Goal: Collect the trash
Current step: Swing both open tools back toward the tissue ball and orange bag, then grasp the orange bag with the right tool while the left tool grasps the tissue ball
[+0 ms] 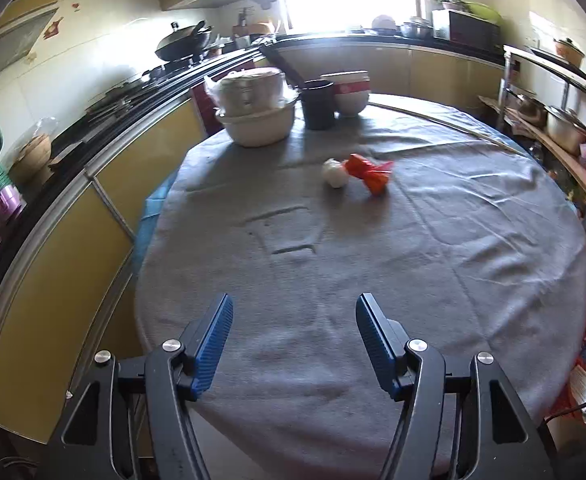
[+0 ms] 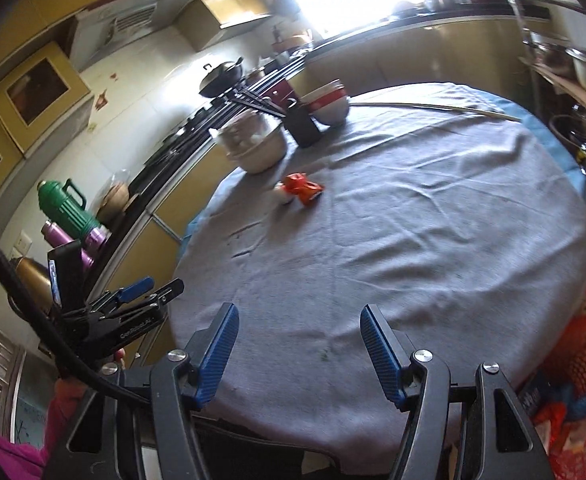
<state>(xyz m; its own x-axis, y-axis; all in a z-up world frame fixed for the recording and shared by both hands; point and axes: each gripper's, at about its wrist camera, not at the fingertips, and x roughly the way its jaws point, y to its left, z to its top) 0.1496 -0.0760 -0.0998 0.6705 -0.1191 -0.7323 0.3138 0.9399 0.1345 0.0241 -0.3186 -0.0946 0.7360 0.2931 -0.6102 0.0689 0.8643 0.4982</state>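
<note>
**On the grey-clothed table: two scraps to gather, both grippers empty**

In the left wrist view, the trash lies well ahead of the left gripper (image 1: 294, 344): a crumpled red wrapper (image 1: 371, 172) and a white crumpled ball (image 1: 335, 173) touching it on its left, both on the grey tablecloth (image 1: 413, 260). Beyond them stand stacked white bowls (image 1: 255, 110), a black cup (image 1: 318, 104) and a red-banded bowl (image 1: 351, 94). The likely trouble here is light, springy scraps: a closing finger could nudge the ball so that it rolls off toward the bowls, or pinch a fold of the loose cloth along with the wrapper and drag the crockery. The jaws stand apart with nothing between them, touching nothing, hanging over the near part of the table.

In the right wrist view, the same red wrapper (image 2: 303, 190) hides most of the white ball (image 2: 284, 196), so a reach from this side may catch only the wrapper and knock the ball away. A red mesh basket (image 2: 585, 364) sits low at the right, beside the table edge; if it is the bin, a scrap let go early could fall beside it. The right gripper (image 2: 299, 350) is likewise parted and empty, over the near cloth. The left gripper (image 2: 133, 300) shows at the left, off the table's edge, so the two could cross paths if both go for the pile.
</note>
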